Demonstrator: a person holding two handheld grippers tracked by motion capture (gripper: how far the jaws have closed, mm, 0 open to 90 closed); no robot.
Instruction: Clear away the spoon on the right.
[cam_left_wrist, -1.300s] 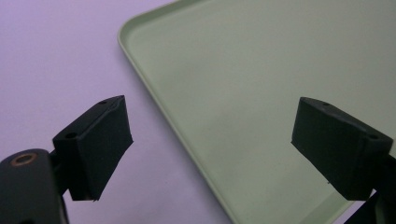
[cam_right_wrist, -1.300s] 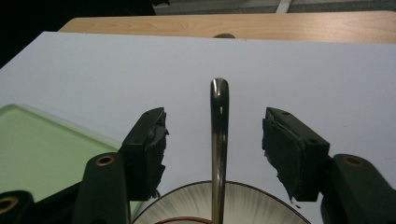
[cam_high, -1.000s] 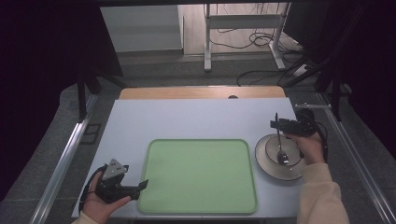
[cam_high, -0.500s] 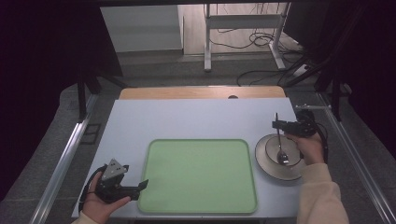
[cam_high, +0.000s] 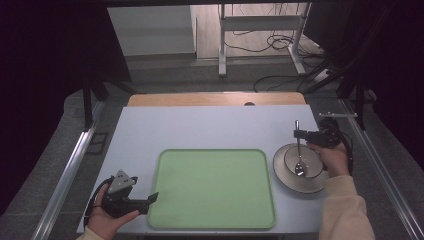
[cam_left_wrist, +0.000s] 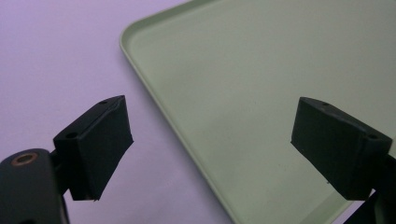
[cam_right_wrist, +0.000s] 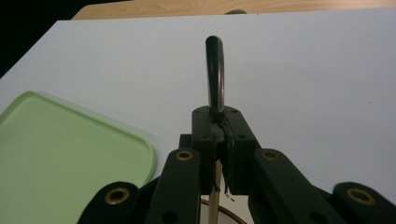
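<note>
Here the right tongs (cam_right_wrist: 219, 135) are clenched on a metal spoon (cam_high: 298, 150) partway up its handle, its scoop resting in the bowl (cam_high: 301, 167) on the white table (cam_high: 210, 125). The left tongs (cam_left_wrist: 210, 149) are spread apart, holding nothing, above the near-left corner of the green tray (cam_high: 212, 187).

High view: fixed overhead, facing forward and down across the whole table (cam_high: 210, 127)
Left gripper view: low, close over the green tray (cam_left_wrist: 261, 93) corner
Right gripper view: low, facing the table's far edge
Shared: tray, tabletop
</note>
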